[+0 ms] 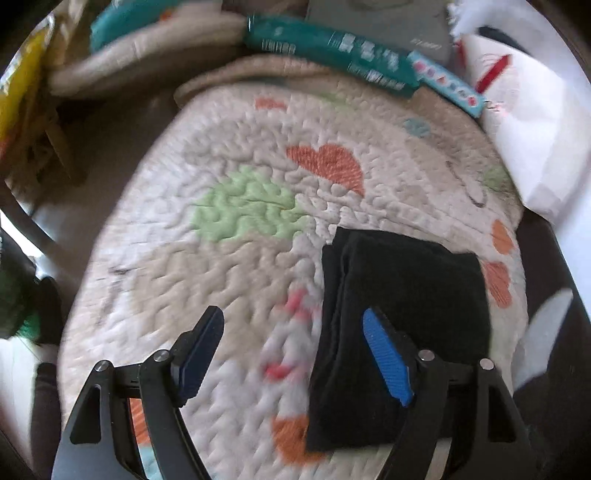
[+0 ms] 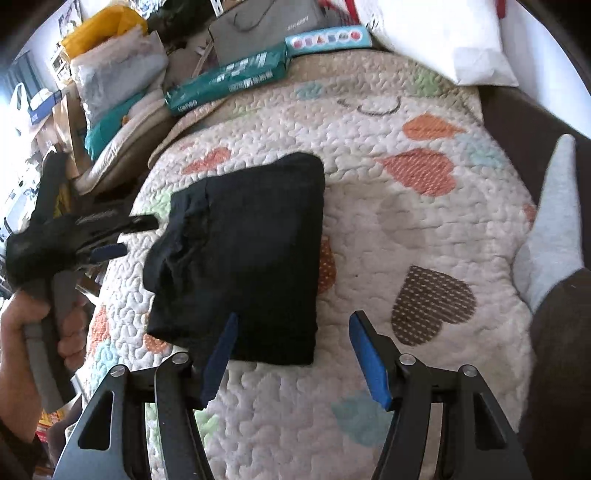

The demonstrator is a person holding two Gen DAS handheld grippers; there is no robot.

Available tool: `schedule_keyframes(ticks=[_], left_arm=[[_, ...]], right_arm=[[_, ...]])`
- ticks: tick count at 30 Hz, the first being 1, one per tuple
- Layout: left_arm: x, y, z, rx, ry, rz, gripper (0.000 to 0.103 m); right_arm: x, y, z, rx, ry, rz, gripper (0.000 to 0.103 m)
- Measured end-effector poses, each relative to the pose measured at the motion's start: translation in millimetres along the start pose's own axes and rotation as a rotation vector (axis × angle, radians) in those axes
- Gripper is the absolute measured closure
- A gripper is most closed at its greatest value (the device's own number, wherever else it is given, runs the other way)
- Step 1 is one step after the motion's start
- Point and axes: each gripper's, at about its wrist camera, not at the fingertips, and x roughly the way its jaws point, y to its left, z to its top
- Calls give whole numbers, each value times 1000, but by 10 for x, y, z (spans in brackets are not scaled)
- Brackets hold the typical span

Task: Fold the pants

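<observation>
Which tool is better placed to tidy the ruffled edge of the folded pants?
Probably the left tool: it is open right beside the ruffled edge of the pants. The right tool, also open, sits at the neat near edge.

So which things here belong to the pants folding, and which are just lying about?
Job:
black pants, folded
left gripper, open
right gripper, open
quilt underneath

Lying about:
teal package
white pillow
grey bag
yellow bag
</observation>
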Motion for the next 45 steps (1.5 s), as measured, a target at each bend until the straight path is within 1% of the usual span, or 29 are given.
schedule_keyframes(ticks=[2,3,6,7,9,11,12,13,16,17,20,21,22,26,27,29,31,34,36,39,45], left_arm=[[-318,13,-195,30,-57,28,26],[-557,35,-360,40,-99,43,26],[-980,90,-690,40,-181,78,24],[-1125,95,-842,43,-218,102,23],[-1308,74,-1059,46,-277,156,22],[-1483,17,-1309,68,-339,216,22],[-1520,-20,-1383,80,-355,233,21],[-1579,-56,-1498,95,-375,248,19],[-1776,-135,-1827,131,-425,287,14],[-1820,-162,-1898,140,-436,290,14],[-2104,-219,-2187,185,-491,262,13],[-2221,-248,-2265,198,-520,253,8],[-2284,-275,-2300,206,-540,249,1],[-2553,-364,-2402,212,-631,260,0],[-2593,-384,-2403,212,-646,246,0],[-2634,-395,-2388,208,-634,189,0],[-2598,-407,-2381,206,-594,140,0],[-2453,-421,-2403,230,-532,125,0],[-2328,-414,-2414,219,-471,99,0],[-2148,-416,-2423,212,-392,82,0],[-1908,-449,-2484,237,-311,86,0]], right_arm=[[-156,26,-57,9,-23,-5,35],[-231,50,-84,11,-35,-7,35],[-505,145,-271,3,-92,-21,34],[-569,164,-335,2,-107,-27,32],[-712,215,-543,-1,-144,-53,30],[-794,261,-766,-17,-174,-110,30],[-816,281,-881,-22,-175,-139,30],[-828,286,-953,-19,-171,-149,30],[-904,315,-1205,-3,-159,-150,30],[-947,340,-1281,-9,-159,-154,30],[-1121,433,-1447,-43,-187,-164,30],[-1172,446,-1483,-48,-197,-165,29],[-1222,459,-1519,-49,-207,-167,29],[-1399,505,-1673,-56,-247,-193,28],[-1426,517,-1701,-60,-253,-197,28],[-1471,553,-1742,-75,-262,-204,27],[-1485,586,-1751,-87,-260,-203,26],[-1483,609,-1746,-95,-256,-207,25],[-1454,596,-1746,-92,-248,-209,24],[-1404,559,-1750,-82,-235,-216,24],[-1325,500,-1750,-70,-226,-231,23]])
